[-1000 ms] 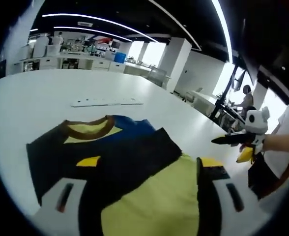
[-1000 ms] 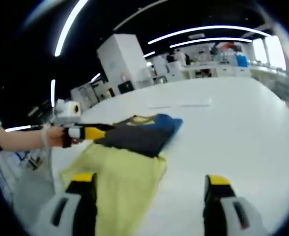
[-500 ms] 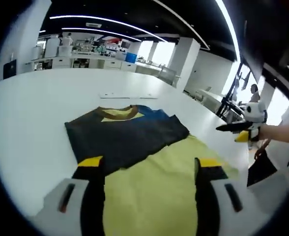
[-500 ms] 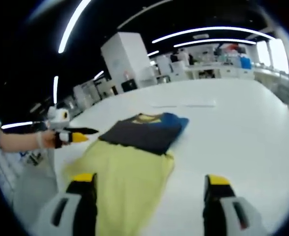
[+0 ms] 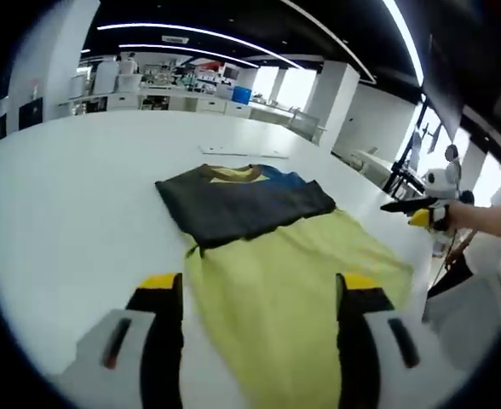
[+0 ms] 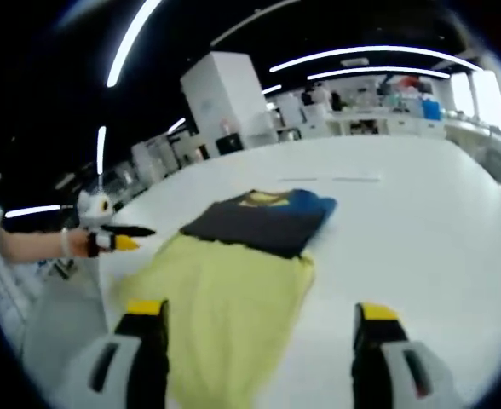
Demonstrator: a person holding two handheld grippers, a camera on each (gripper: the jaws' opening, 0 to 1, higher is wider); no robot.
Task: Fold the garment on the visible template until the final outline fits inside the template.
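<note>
While the garment (image 5: 267, 247) lies partly folded on the white table (image 5: 71, 213), dark top half doubled, yellow lower half still spread: left gripper (image 5: 259, 294) agape, empty, above the near hem; right gripper (image 6: 259, 324) likewise. Template possibly hidden beneath. Further folds remain.

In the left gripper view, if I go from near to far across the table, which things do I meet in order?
Left gripper → yellow part of the garment → dark folded part of the garment → collar → flat white strip on the table → shelves at the far wall.
</note>
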